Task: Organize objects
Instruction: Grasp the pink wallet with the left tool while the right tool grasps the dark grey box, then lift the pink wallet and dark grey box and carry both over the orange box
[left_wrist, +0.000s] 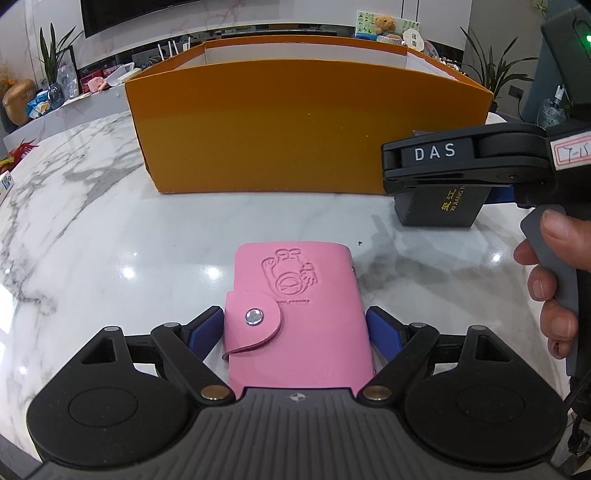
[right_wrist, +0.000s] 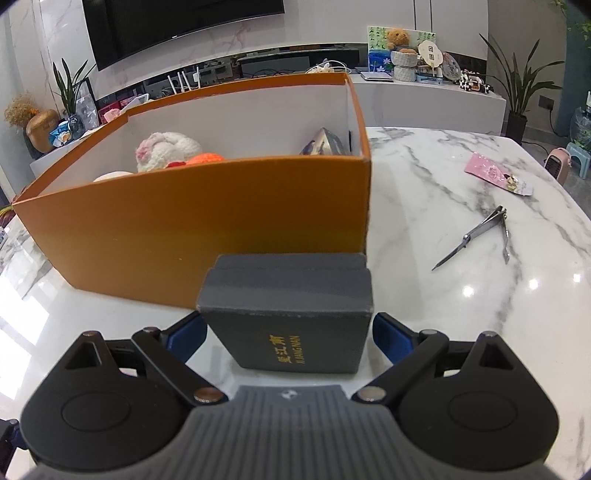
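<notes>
A pink snap wallet (left_wrist: 303, 314) lies flat on the marble table (left_wrist: 110, 240). My left gripper (left_wrist: 295, 328) is shut on it, with a blue pad against each long edge. To the right, a dark grey box with gold lettering (right_wrist: 291, 317) sits low over the table at the near right corner of the orange box (right_wrist: 207, 229). My right gripper (right_wrist: 288, 332) is shut on it, its blue pads touching both sides. From the left wrist view I see the right gripper (left_wrist: 443, 184) held by a person's hand (left_wrist: 554, 280), the grey box (left_wrist: 436, 206) under it.
The orange box holds soft knitted toys (right_wrist: 166, 151) and a small carton (right_wrist: 325, 144). An open nail clipper (right_wrist: 476, 236) and a pink packet (right_wrist: 495, 173) lie on the table right of the box. A shelf with plants and ornaments runs behind.
</notes>
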